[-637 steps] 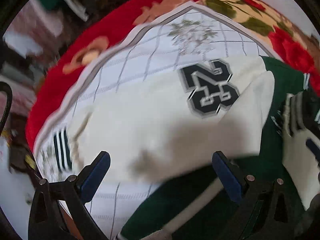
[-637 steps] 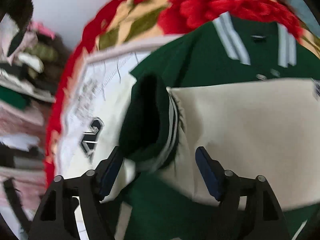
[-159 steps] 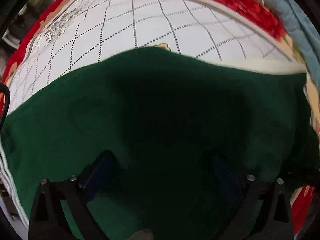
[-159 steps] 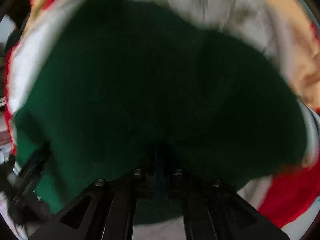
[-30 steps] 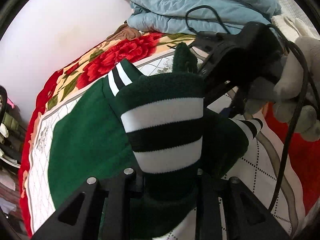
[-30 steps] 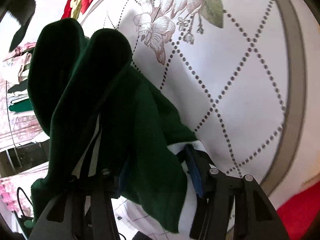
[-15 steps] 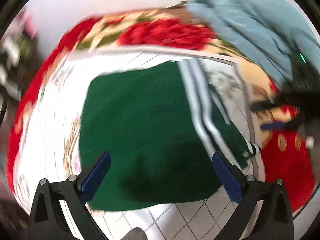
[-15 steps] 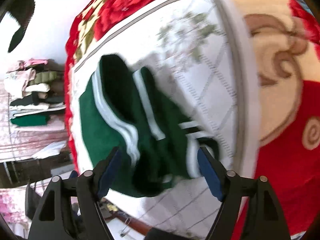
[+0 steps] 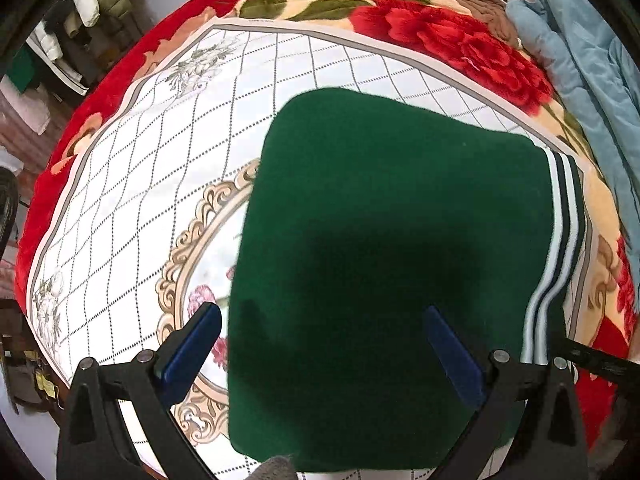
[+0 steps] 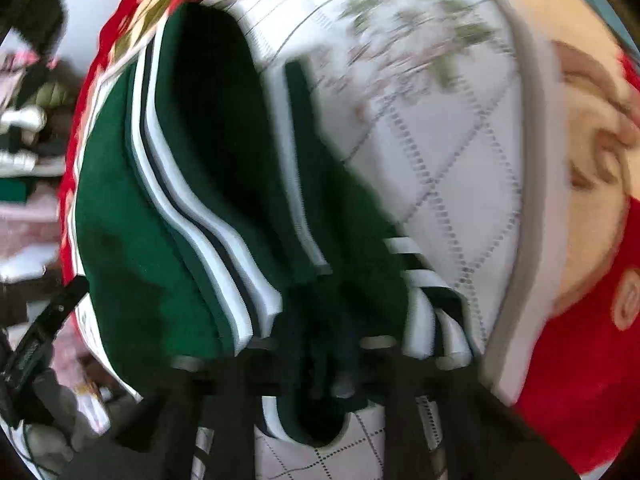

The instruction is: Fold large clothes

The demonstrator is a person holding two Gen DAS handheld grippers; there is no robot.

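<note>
Folded green jacket [image 9: 380, 240] on quilted bedspread [image 9: 160, 152], no containers.

Bright, even light in both fisheye views; one sharp, one blurred.

The left wrist view is crisp, with a soft dark shadow across the green jacket [image 9: 380, 240] and edges bowing into black corners. The right wrist view is smeared by motion blur; the floral blanket [image 10: 460, 120] looks streaked and washed out.

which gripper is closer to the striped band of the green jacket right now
Right. The right gripper is shut on the green jacket right at its striped band; the left gripper hangs open above the plain green panel, beside the band.
</note>
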